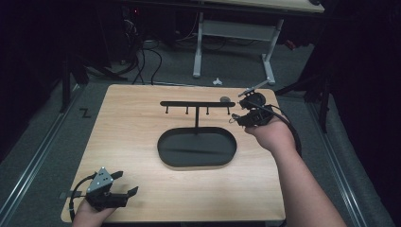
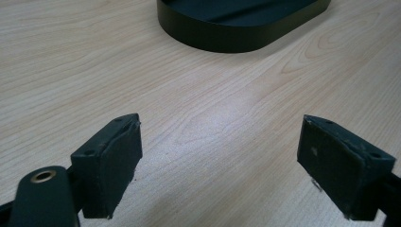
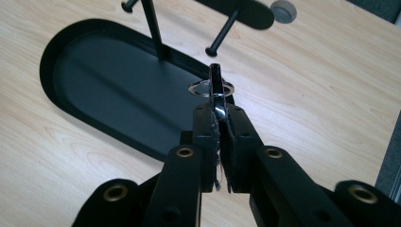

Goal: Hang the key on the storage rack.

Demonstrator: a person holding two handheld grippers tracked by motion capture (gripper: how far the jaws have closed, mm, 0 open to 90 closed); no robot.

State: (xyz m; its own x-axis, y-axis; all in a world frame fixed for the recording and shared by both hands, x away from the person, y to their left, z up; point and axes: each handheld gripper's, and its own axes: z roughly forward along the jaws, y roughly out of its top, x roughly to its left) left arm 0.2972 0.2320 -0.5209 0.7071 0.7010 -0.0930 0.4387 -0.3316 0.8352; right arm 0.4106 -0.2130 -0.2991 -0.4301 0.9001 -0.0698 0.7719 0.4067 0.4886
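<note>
Right gripper (image 3: 218, 111) pinching key ring (image 3: 210, 88) beside rack's (image 1: 197, 103) right end, near table's (image 1: 132, 142) far right corner.
Left gripper (image 2: 220, 165) spread wide, nothing between jaws, at near left corner; tray (image 2: 236, 40) ahead.

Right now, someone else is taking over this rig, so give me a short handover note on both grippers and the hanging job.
Right gripper: shut on a small dark piece with a metal ring, held near the right-end peg of the black hook stand.
Left gripper: open, holding nothing, low over the table's near-left corner.
Done: piece picked up.
Left: ring probably goes onto a peg; none hung yet. Oval tray base holds nothing.
</note>
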